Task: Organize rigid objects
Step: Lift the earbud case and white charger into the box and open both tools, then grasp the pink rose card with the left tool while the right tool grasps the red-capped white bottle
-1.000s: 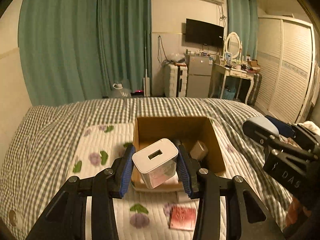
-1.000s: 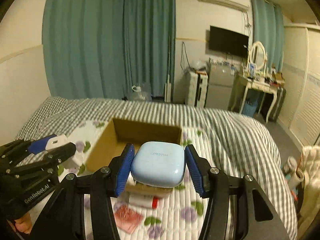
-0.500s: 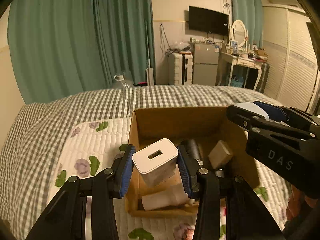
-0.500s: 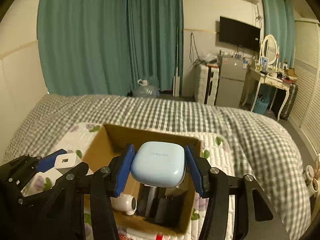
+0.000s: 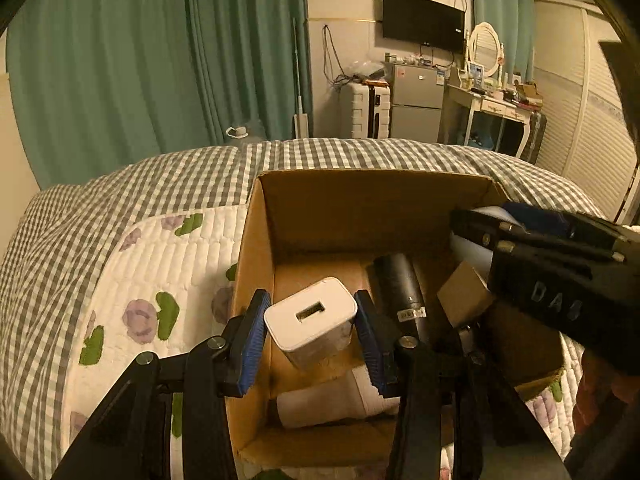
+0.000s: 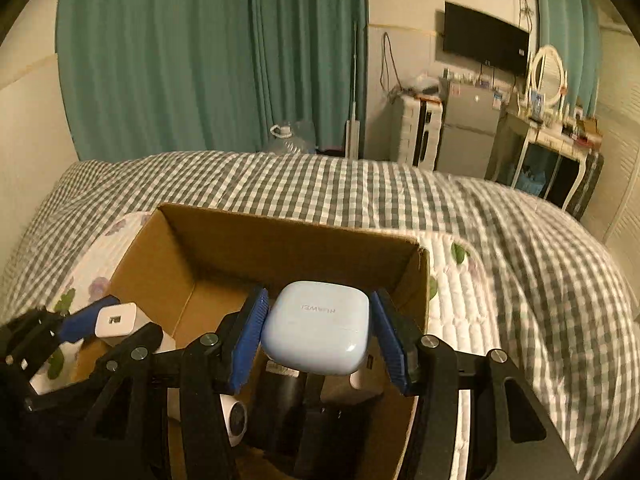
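Observation:
An open cardboard box (image 5: 360, 204) sits on the bed. My left gripper (image 5: 312, 330) hangs over its left near part with a white USB charger (image 5: 310, 320) between the blue pads. The jaws are opening, but the charger is still against both pads. My right gripper (image 6: 318, 334) is over the box's (image 6: 280, 240) right part with a pale blue earbud case (image 6: 316, 320) between its pads. Those jaws are opening too, and the case still sits between them. Each gripper shows at the edge of the other's view.
Inside the box lie a black cylinder (image 5: 400, 292), a white tube (image 5: 332, 400), a small brown carton (image 5: 464, 296) and a round white device (image 6: 236, 420). The box rests on a quilted floral mat (image 5: 168, 264) over a checked bedcover (image 6: 520, 248). Curtains, suitcase and fridge stand behind.
Both grippers have come forward and down until they hang over the open box, which now fills the lower view. The charger and the earbud case stay between their pads.

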`<state>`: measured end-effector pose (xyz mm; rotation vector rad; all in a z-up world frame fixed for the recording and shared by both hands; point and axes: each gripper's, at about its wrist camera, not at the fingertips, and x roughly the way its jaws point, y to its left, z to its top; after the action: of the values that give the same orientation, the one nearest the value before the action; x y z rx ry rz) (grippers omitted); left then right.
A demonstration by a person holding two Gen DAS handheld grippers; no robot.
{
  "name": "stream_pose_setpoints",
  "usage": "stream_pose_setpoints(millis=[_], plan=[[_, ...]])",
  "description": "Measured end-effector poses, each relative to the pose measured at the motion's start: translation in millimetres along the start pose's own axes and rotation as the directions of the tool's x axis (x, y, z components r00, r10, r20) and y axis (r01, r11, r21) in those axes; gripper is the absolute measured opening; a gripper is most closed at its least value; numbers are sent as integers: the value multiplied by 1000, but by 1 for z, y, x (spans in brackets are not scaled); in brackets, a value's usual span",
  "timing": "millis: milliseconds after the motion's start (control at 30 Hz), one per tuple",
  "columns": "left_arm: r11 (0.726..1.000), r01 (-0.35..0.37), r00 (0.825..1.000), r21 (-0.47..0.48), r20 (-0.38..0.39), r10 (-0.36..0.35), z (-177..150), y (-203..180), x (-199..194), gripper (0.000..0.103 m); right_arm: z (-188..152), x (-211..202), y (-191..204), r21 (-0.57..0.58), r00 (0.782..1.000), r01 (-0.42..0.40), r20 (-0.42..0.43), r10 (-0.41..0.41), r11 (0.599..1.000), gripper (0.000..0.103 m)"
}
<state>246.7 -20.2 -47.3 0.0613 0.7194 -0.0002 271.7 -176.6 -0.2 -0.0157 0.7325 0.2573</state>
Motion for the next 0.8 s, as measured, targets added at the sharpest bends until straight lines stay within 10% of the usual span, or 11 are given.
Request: stream_pose_setpoints(millis=[367,800], plan=[[999,-28,993,-46,116,33,18,0,-118,81,39,-132,0,-103,990,59,130,-45,993,77],[991,-78,995,-111,59,85,-32,-9,-173,84,-12,-208,-15,-201,998,-40,33,47,979,96]])
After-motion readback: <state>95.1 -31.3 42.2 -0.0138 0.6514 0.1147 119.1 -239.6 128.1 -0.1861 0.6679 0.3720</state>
